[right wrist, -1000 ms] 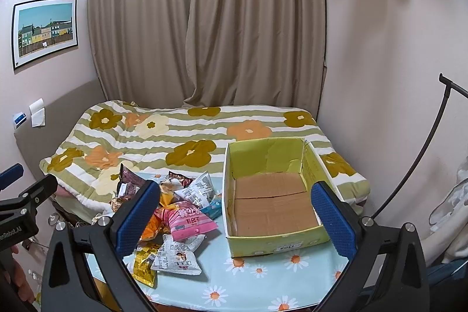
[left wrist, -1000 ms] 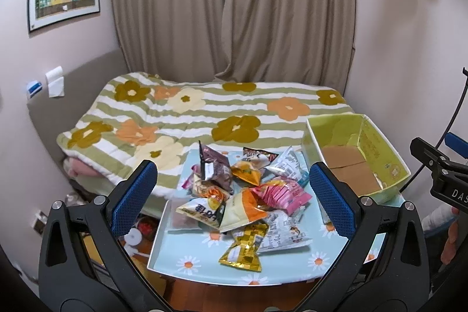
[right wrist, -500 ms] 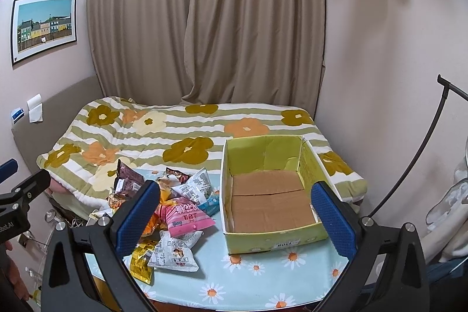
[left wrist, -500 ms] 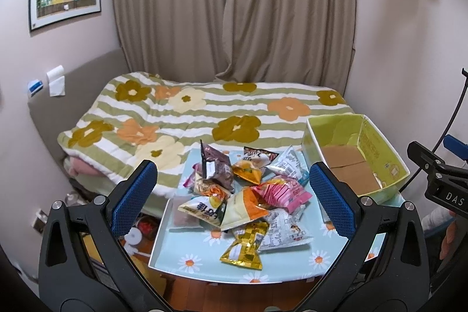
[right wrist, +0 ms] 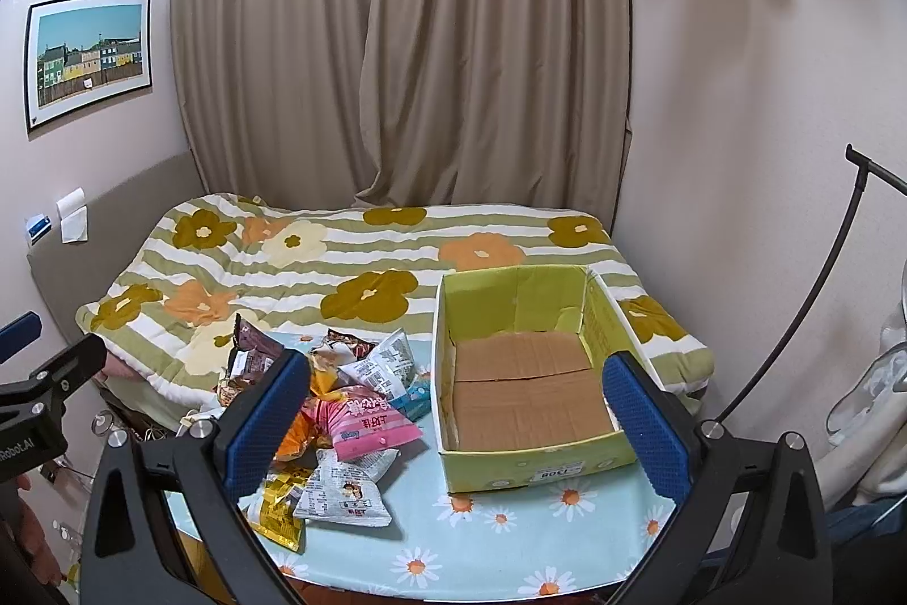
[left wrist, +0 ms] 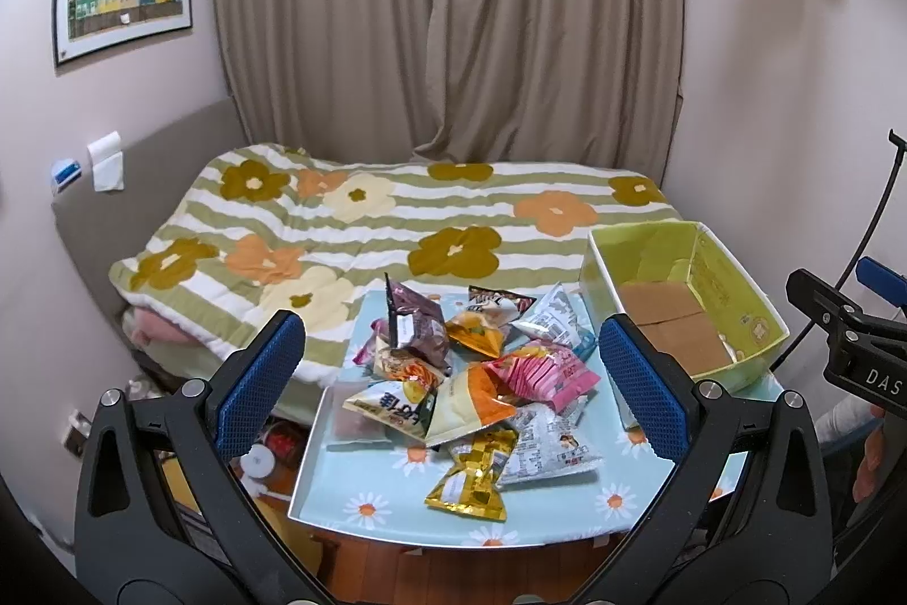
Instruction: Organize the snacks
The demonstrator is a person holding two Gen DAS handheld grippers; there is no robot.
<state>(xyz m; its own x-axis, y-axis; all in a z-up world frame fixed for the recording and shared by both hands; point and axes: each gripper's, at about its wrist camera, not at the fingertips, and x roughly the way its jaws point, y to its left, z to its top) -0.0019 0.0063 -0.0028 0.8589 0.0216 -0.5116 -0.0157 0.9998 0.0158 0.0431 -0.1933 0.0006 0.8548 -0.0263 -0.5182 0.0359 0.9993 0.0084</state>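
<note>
A pile of several snack packets (left wrist: 470,378) lies on a small table with a light blue daisy cloth (left wrist: 385,508); it shows left of centre in the right wrist view (right wrist: 351,412). An empty yellow-green cardboard box (left wrist: 686,299) stands at the table's right (right wrist: 527,378). My left gripper (left wrist: 450,378) is open and empty, held above and in front of the pile. My right gripper (right wrist: 453,412) is open and empty, held above the table in front of the box.
A bed with a green-striped flower quilt (left wrist: 397,219) lies right behind the table. Beige curtains (left wrist: 453,15) hang behind it. A black stand pole (right wrist: 816,287) leans at the right wall. The wooden floor (left wrist: 453,571) shows below the table's front edge.
Both grippers have drawn back and risen a little, so the table and box sit slightly lower and smaller in view. Nothing on the table has moved.
</note>
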